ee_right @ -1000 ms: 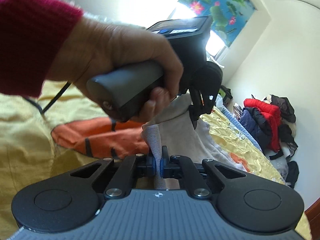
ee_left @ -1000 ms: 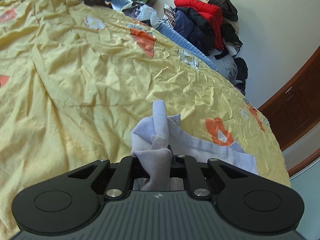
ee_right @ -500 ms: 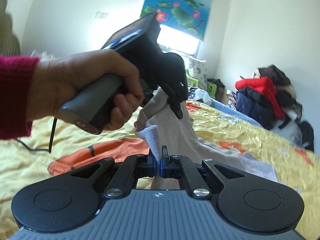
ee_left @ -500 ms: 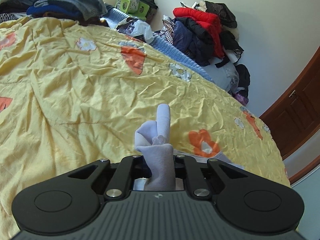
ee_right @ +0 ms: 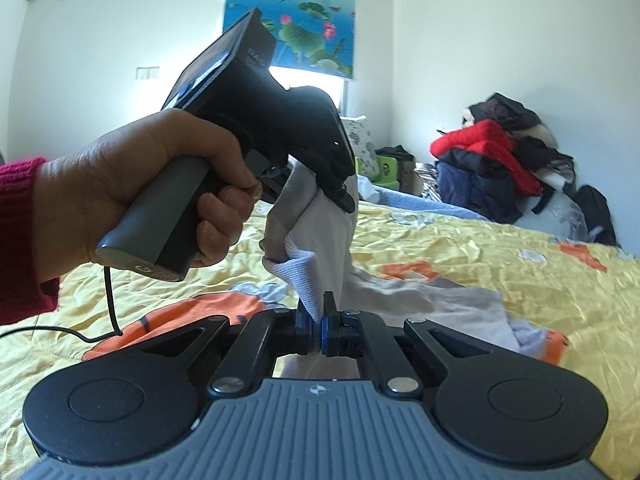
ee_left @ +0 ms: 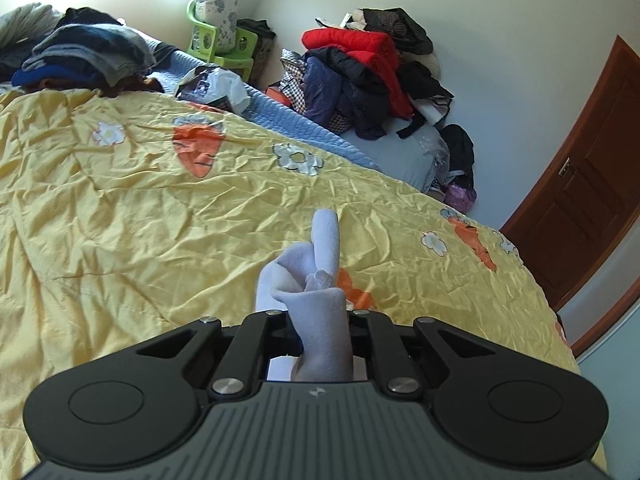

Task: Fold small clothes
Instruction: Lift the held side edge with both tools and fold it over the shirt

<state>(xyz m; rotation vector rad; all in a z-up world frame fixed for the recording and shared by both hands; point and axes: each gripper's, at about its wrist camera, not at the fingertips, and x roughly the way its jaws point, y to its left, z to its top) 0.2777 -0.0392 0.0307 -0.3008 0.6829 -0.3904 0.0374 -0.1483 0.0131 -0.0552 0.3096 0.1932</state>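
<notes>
Both grippers have risen since a second ago: from my left wrist camera the yellow bedspread [ee_left: 160, 220] now sits lower and more of the far wall and the clothes pile [ee_left: 360, 76] shows, and the white strip of garment that lay on the bed to the right of the fingers is gone from that view. From my right wrist camera the tilt has levelled out, and the hand [ee_right: 132, 196] holding the left gripper [ee_right: 340, 196] has climbed clear of the bedspread.

My left view gives only a bunched end of the garment [ee_left: 320, 304], pale and twisted, poking up from between the fingers, with the door [ee_left: 592, 184] at right. My right view gives what the left cannot: the garment [ee_right: 320, 232] hanging from the left gripper down to the right gripper [ee_right: 316, 320], and its loose end trailing onto the bed at right. It also shows the blind [ee_right: 292, 16] with lotus print and a cable [ee_right: 108, 304] from the handle.

My left fingers are almost closed, pinching the bunched cloth. My right fingers [ee_right: 330, 320] are fully closed on a ribbed white edge of the same garment, which is lifted above the bed between the two grippers.
</notes>
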